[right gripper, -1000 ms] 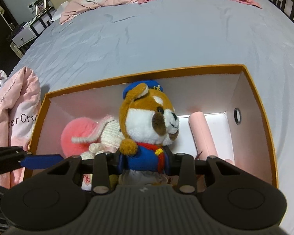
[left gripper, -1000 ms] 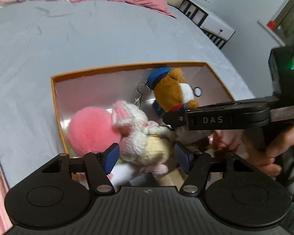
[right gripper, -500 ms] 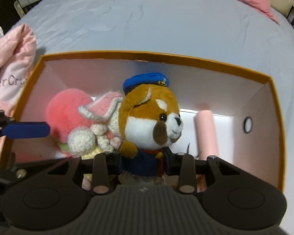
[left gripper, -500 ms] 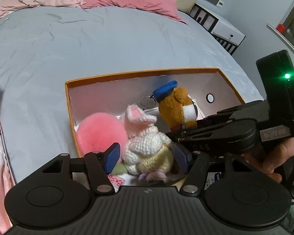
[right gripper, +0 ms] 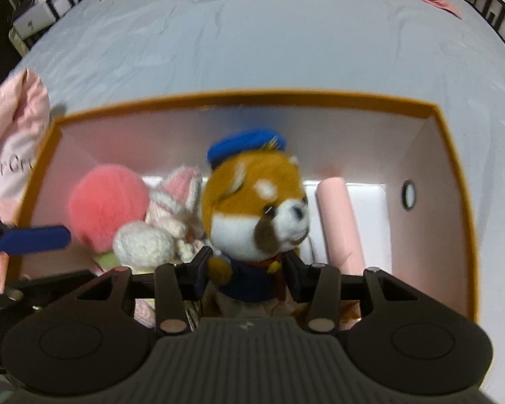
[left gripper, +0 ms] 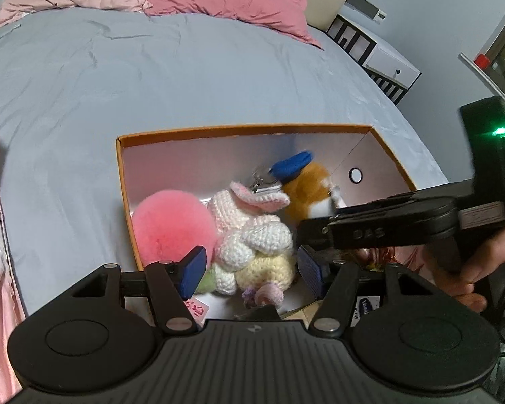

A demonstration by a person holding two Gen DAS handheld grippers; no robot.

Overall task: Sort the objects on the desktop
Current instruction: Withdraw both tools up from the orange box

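In the right wrist view, the right gripper sits at the bottom middle of the frame, and the toy dog in the blue hat stands right between its two fingers. The dog is upright, with its head just above the fingers and its blue body down in the gap. The jaws have just been opening, and there looks to be a little room on each side of the dog's body, so the dog looks let go, not pinched. This hand is the nearer one to the dog.

In the left wrist view, the left gripper is spread wide at the bottom middle. The knitted bunny lies between its blue pads, but they do not press on it.

A bit farther up and left is the fluffy pink ball, touching the bunny. To the right of the dog lies a pink roll.

All of them are inside the orange box, which rests on the grey bed.
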